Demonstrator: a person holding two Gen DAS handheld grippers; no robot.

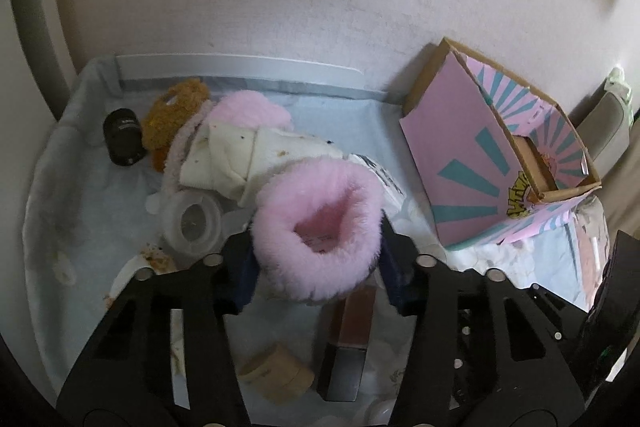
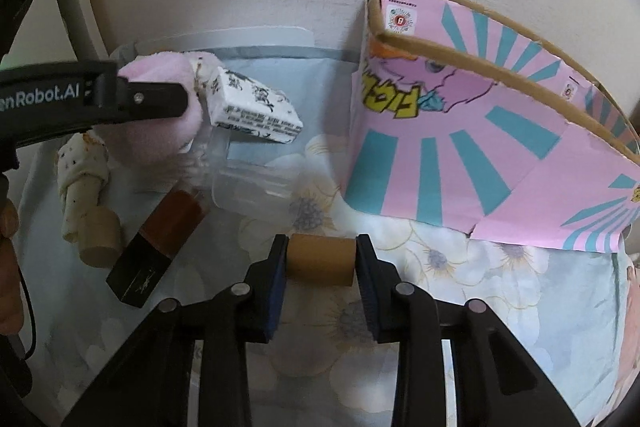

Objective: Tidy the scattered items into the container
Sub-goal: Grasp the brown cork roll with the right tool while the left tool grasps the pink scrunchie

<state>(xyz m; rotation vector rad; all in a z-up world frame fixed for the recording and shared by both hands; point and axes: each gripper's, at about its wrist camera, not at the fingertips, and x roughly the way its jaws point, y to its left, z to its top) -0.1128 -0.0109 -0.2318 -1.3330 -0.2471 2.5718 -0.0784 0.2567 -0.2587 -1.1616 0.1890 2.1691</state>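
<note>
In the left wrist view my left gripper [image 1: 318, 267] is shut on a pink fluffy cuff [image 1: 316, 227] joined to a cream knitted piece [image 1: 240, 155]. The right wrist view shows the same pink fluff [image 2: 160, 123] under one left finger [image 2: 156, 99]. My right gripper [image 2: 322, 279] is shut on a short brown cardboard cylinder [image 2: 320, 259], low over the floral sheet. The container, a pink cardboard box with teal rays [image 1: 480, 163] [image 2: 480, 155], stands open against the wall, to the right of both grippers.
Scattered on the sheet: a black jar [image 1: 122, 139], a brown fuzzy ring [image 1: 172, 115], a clear round tub [image 1: 196, 223], a white printed box [image 2: 256, 107], a brown-and-black stick case [image 2: 160, 239], a tan cylinder [image 2: 100, 239]. A hand [image 2: 8, 227] shows at the left edge.
</note>
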